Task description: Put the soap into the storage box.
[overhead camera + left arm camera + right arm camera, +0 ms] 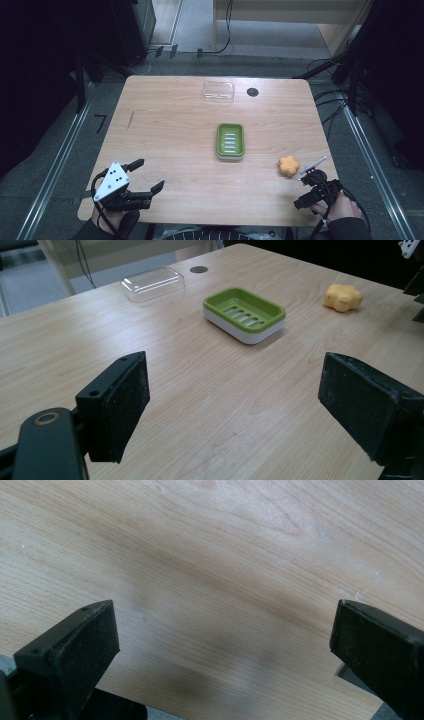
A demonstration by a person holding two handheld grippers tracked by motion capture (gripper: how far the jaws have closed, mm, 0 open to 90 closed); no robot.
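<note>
Both grippers, left [145, 176] and right [311, 186], hang wide open, empty. Orange soap [288, 166] sits near the desk's [170, 125] right edge; probably light, slippery, so pinch its sides gently.

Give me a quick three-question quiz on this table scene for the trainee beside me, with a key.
1. True or false: the orange soap lies inside the green soap dish.
2. Which thing lies farthest from the person? A) the clear lid B) the green soap dish C) the orange soap
3. How do the jaws of the left gripper and the right gripper stand?

Key
1. False: it lies on the bare table, to the right of the dish and apart from it.
2. A
3. Both wide open, nothing between them.
</note>
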